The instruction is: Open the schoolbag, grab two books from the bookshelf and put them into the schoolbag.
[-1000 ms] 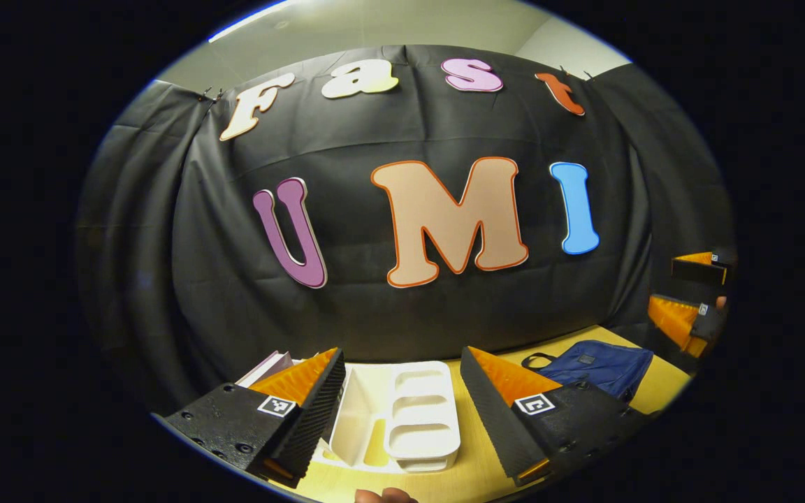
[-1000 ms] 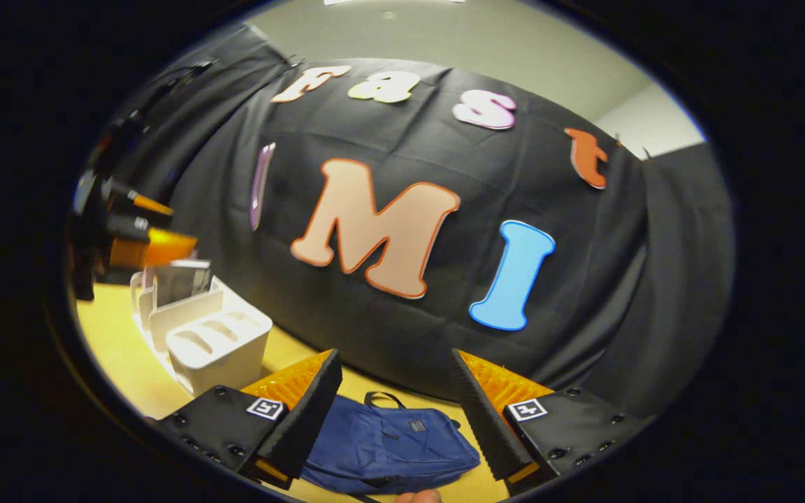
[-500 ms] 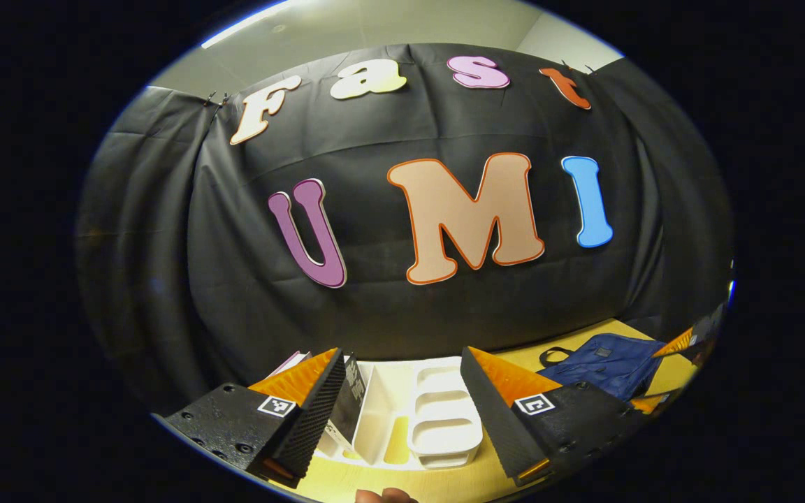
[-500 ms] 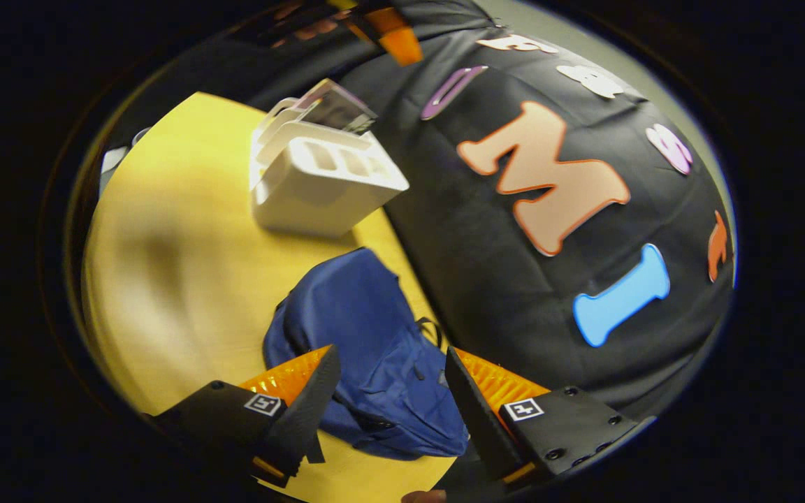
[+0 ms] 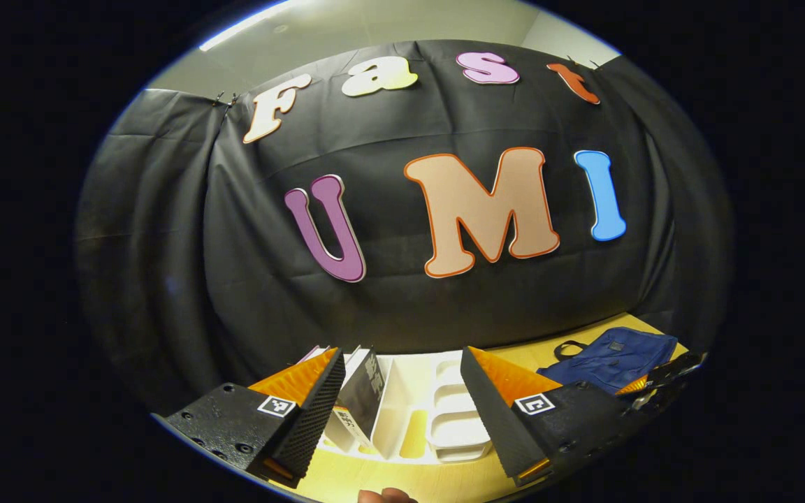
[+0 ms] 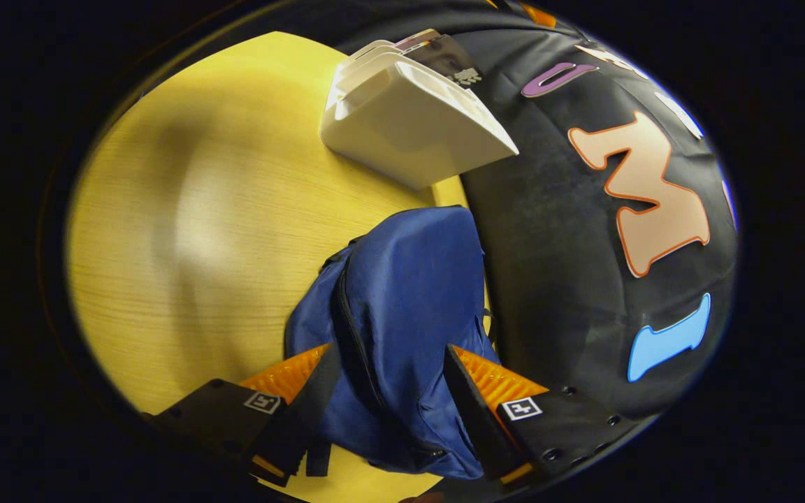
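Schoolbag of dark blue fabric (image 6: 402,307) lay flat on the yellow wood-grain tabletop (image 6: 186,230), its zip closed. In the right gripper view its long axis ran from your fingers toward the white plastic bookshelf (image 6: 409,126), with the carry loop on the side by the black cloth wall (image 6: 556,279). Your right gripper (image 6: 388,405) hung over the bag with its fingers spread wide, holding nothing. Your left gripper (image 5: 402,412) was likewise spread and empty, facing the bookshelf (image 5: 430,412), where a dark-covered book (image 5: 364,391) leaned in a slot. The bag (image 5: 608,356) sat to the right of the shelf, beside the wall.
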A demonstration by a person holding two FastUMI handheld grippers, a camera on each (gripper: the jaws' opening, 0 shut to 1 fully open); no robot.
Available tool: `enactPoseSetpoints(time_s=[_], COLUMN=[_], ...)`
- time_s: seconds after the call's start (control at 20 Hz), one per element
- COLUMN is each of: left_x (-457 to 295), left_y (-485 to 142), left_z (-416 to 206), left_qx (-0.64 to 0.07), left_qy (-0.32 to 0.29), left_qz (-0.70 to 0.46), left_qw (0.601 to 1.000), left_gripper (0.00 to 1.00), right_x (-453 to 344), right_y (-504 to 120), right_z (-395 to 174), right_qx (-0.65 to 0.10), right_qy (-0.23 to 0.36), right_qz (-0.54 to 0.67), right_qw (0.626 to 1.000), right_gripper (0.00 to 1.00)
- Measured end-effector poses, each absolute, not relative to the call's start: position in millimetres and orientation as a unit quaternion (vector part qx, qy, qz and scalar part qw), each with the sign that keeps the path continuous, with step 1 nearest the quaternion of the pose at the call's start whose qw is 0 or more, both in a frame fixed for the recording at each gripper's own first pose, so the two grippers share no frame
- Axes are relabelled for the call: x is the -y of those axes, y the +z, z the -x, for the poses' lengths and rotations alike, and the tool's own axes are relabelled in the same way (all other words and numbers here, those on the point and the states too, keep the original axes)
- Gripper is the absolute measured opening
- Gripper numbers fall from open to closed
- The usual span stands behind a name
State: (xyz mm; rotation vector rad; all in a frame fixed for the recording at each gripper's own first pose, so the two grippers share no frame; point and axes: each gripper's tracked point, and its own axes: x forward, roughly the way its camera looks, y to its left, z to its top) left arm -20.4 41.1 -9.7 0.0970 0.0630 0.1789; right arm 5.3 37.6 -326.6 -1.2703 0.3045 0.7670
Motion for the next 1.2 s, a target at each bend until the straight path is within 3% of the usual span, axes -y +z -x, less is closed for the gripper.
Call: enactPoseSetpoints(time_s=[0.1, 0.15, 0.3, 0.55, 0.65, 0.7, 0.75, 0.8, 0.95, 1.2], left_x=[-45.5, -46.8, -53.0, -64.0, -69.6, -70.1, -71.2, -71.8, -72.0, -72.0], left_y=[-9.9, -12.3, -14.2, -18.1, -18.5, -19.1, -20.1, -19.7, -17.9, -24.5], left_z=[22.7, 23.6, 27.6, 32.1, 31.8, 31.2, 31.3, 31.6, 28.5, 16.1], left_qx=[-0.032, -0.034, -0.038, -0.042, -0.044, -0.045, -0.046, -0.047, -0.044, -0.056], left_qy=[0.095, 0.098, 0.109, 0.124, 0.131, 0.132, 0.133, 0.133, 0.131, 0.11], left_qz=[-0.046, -0.044, -0.041, -0.042, -0.04, -0.039, -0.04, -0.041, -0.046, -0.03], left_qw=[0.994, 0.994, 0.992, 0.991, 0.99, 0.989, 0.989, 0.989, 0.989, 0.992], left_gripper=[0.97, 1.0, 0.97, 0.97, 0.98, 0.97, 1.0, 1.0, 1.0, 0.97], right_x=[-47.6, -52.4, -62.1, -53.9, -55.5, -54.0, -53.8, -52.1, -54.7, -52.8], right_y=[-327.0, -327.3, -335.2, -346.0, -345.2, -344.4, -343.8, -343.8, -330.1, -284.0], right_z=[-10.4, -13.7, -13.0, -16.9, -16.0, -16.5, -19.0, -20.7, -26.2, -39.0], right_qx=[-0.126, -0.123, -0.137, -0.211, -0.248, -0.271, -0.291, -0.32, -0.361, -0.338], right_qy=[0.345, 0.344, 0.355, 0.321, 0.318, 0.32, 0.328, 0.324, 0.319, 0.31], right_qz=[0.583, 0.585, 0.575, 0.556, 0.501, 0.471, 0.438, 0.405, 0.312, 0.241], right_qw=[0.725, 0.725, 0.725, 0.737, 0.766, 0.776, 0.785, 0.793, 0.819, 0.855], right_gripper=[0.98, 0.92, 0.76, 0.07, 0.06, 0.16, 0.15, 0.0, 0.04, 0.02])
